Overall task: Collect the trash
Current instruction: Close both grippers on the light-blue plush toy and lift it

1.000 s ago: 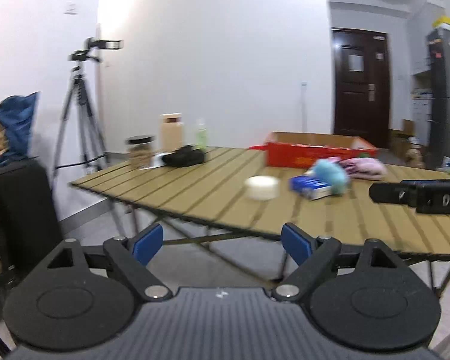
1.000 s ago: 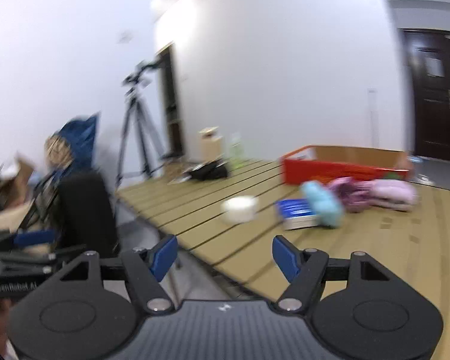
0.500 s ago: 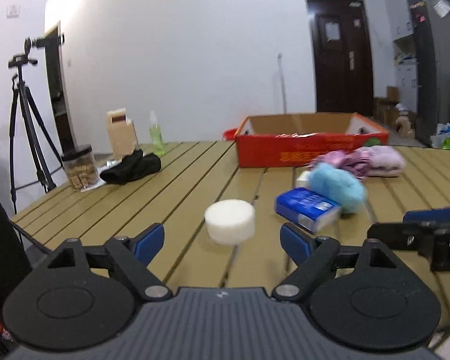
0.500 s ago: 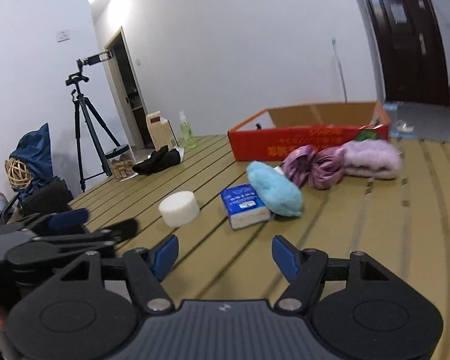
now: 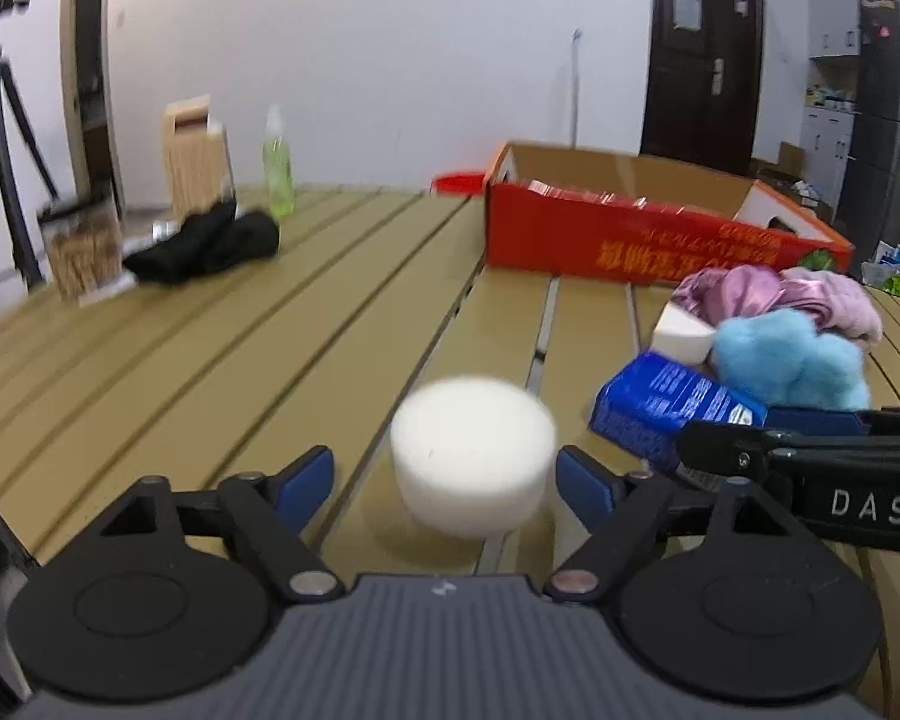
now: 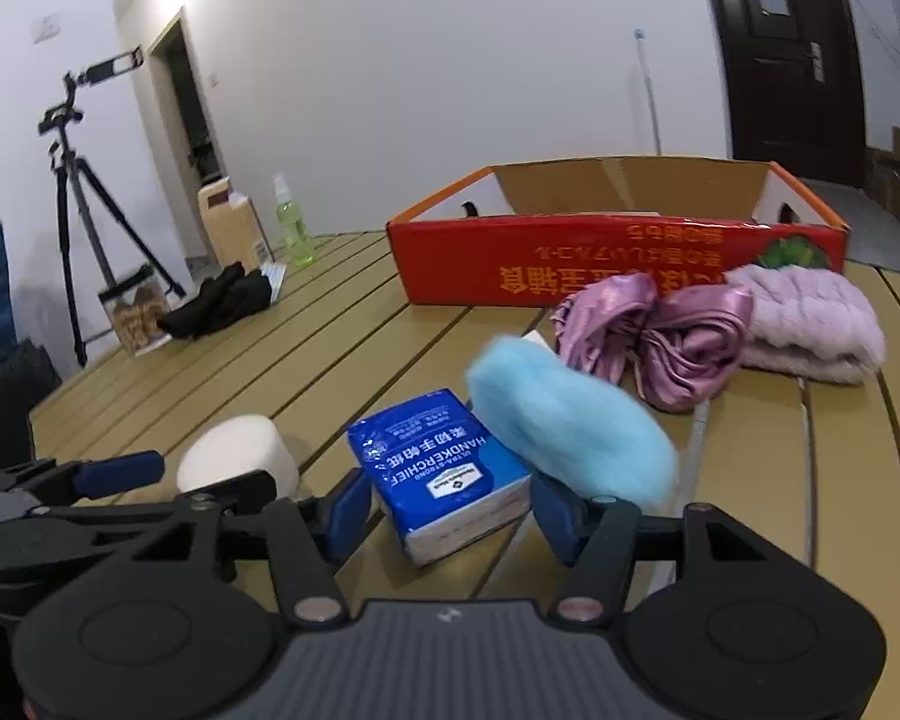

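My left gripper has its jaws wide apart around the white foam puck on the wooden table, and my right gripper has its jaws wide apart around the blue tissue pack, with neither one squeezing yet. The two grippers sit very close side by side, so I think they could bump when I close them, and the fluffy blue ball leaning on the pack at 1 o'clock could get pinched too. The red box waits at 12 o'clock, and the soft puck might squash and pop out if I squeeze too hard.
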